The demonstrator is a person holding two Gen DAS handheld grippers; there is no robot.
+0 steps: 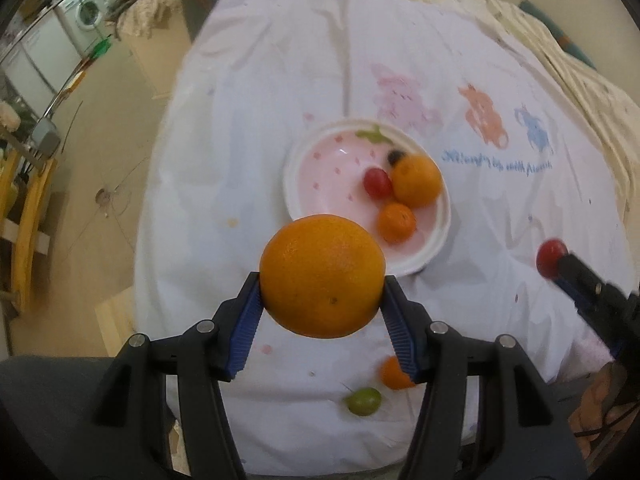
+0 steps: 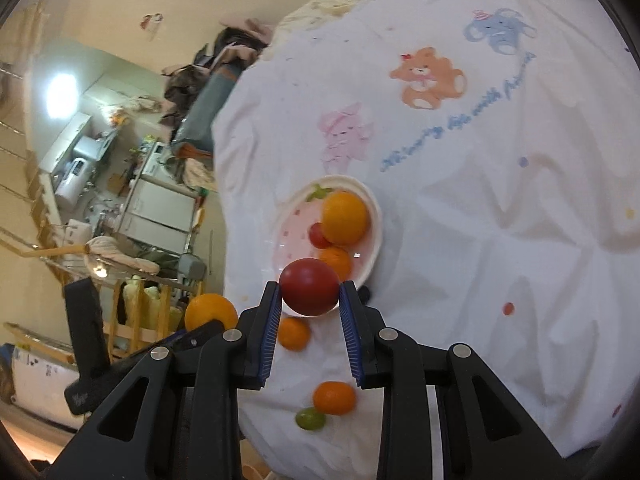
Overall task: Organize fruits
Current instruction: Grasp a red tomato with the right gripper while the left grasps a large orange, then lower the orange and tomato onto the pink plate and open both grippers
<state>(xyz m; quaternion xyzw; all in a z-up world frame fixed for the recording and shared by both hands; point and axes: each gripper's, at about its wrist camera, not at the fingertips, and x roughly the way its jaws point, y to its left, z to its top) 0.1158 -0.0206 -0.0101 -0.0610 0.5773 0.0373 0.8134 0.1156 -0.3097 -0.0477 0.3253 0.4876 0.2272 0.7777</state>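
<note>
My left gripper (image 1: 322,280) is shut on a large orange (image 1: 322,276), held above the white cloth just in front of the pink strawberry plate (image 1: 316,160). In the plate lie an orange (image 1: 416,180), a small mandarin (image 1: 396,222), a red grape (image 1: 377,184) and a dark berry (image 1: 396,156). My right gripper (image 2: 310,286) is shut on a round red fruit (image 2: 310,287), close over the plate's (image 2: 290,232) near rim. Loose on the cloth are two mandarins (image 2: 294,333) (image 2: 334,398) and a green grape (image 2: 310,419).
The white cloth (image 2: 480,200) printed with cartoon animals covers the table, and its left edge drops to the floor (image 1: 100,152). A washing machine (image 1: 86,14) and a yellow wooden chair (image 1: 28,220) stand beyond that edge. A cluttered kitchen corner (image 2: 120,184) lies left of the table.
</note>
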